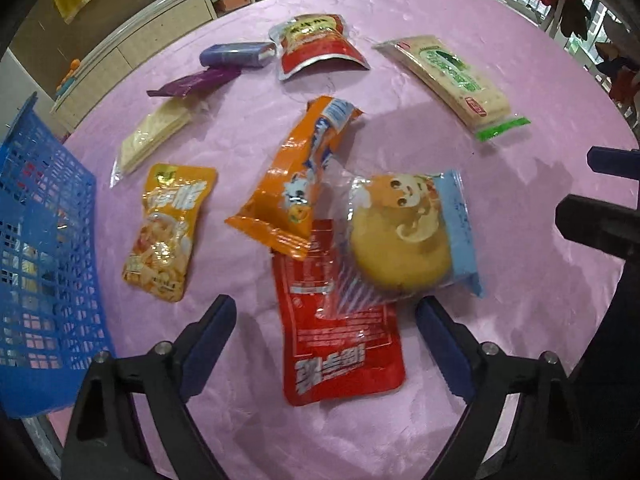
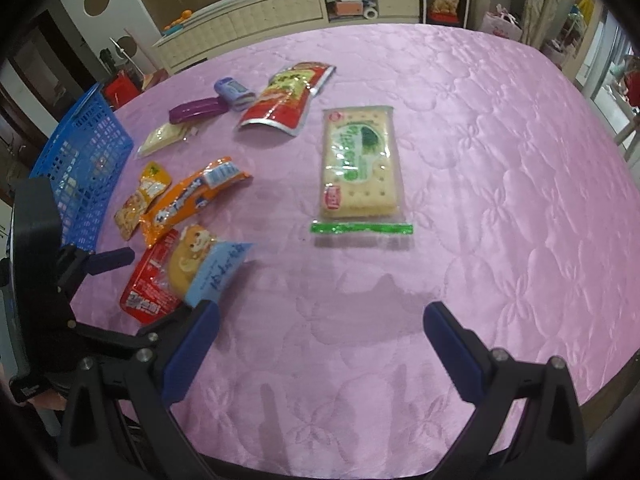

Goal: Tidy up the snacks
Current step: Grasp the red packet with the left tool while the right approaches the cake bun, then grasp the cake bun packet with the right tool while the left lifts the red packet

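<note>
Several snack packets lie on a pink quilted table (image 2: 480,160). My left gripper (image 1: 324,320) is open and empty, hovering over a red packet (image 1: 344,344), with a wrapped round cake (image 1: 404,240) and an orange packet (image 1: 296,184) just beyond. A yellow packet (image 1: 168,232) lies to the left. A blue basket (image 1: 44,256) stands at the far left. My right gripper (image 2: 320,332) is open and empty over bare cloth, a cracker pack (image 2: 360,164) ahead of it. The left gripper also shows in the right wrist view (image 2: 116,258).
Farther back lie a red-and-silver pouch (image 1: 316,46), a purple-blue pack (image 1: 236,54), a dark purple bar (image 1: 192,82) and a pale wafer pack (image 1: 154,136). The green cracker pack (image 1: 448,76) lies at the right. A cabinet (image 2: 280,16) stands beyond the table.
</note>
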A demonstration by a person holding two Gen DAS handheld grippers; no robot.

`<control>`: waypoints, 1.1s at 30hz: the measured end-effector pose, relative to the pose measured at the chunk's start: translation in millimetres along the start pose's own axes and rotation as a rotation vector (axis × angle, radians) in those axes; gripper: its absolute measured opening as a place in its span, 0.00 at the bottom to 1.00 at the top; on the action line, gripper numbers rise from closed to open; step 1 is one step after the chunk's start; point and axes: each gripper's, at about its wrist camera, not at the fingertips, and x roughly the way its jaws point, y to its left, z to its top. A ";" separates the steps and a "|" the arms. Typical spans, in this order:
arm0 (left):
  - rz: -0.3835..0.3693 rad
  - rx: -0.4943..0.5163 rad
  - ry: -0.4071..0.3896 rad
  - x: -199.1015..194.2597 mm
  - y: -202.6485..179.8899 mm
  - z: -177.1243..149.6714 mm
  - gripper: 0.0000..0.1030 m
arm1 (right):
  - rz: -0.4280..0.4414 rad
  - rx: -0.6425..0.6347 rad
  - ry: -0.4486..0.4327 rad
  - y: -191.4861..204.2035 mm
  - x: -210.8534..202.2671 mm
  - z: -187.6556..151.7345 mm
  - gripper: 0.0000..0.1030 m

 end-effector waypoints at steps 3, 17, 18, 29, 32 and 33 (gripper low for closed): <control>-0.077 -0.055 0.022 0.2 4.1 2.4 0.69 | -0.005 0.014 0.001 -3.5 -0.2 -0.2 1.00; -0.026 0.012 -0.007 -22.0 -23.2 -10.6 0.20 | 0.001 -0.009 -0.013 12.3 -14.2 -5.0 1.00; -0.029 0.005 -0.008 -24.3 -20.1 -9.7 0.18 | -0.002 -0.011 -0.015 13.0 -15.7 -5.0 1.00; -0.083 -0.105 -0.071 -49.7 16.0 -33.7 0.13 | 0.017 -0.032 -0.003 32.0 -19.1 -0.4 1.00; -0.078 -0.117 -0.112 -59.0 27.8 -36.5 0.06 | 0.031 -0.042 0.012 43.3 -13.9 2.7 1.00; -0.072 -0.121 -0.126 -63.3 30.7 -37.9 0.06 | 0.031 -0.048 0.019 48.0 -11.2 3.9 1.00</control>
